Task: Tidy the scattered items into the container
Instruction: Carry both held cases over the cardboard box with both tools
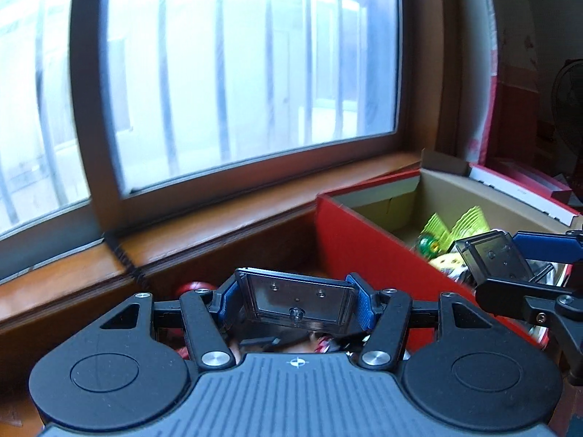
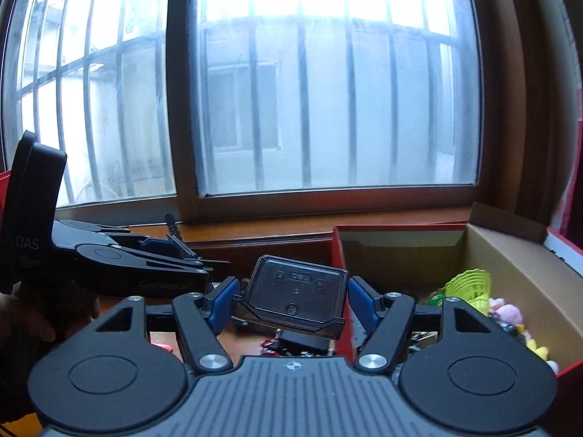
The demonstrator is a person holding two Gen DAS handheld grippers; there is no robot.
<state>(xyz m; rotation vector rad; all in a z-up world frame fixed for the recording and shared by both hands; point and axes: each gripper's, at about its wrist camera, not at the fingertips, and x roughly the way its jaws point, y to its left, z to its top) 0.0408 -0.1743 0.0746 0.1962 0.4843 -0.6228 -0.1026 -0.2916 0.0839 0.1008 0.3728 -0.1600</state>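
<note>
The box is red outside and plain brown card inside, with a white edge on its lid. The sill is warm orange-brown wood; the window frame is a duller brown. The left gripper is black with blue pads and a grey ribbed body — the right gripper has the same colours. Each one holds a dark, smoky see-through tray: the left tray and the right tray. In the box lie a lime-green ribbed basket, a green ball, and pink and yellow soft toys.
</note>
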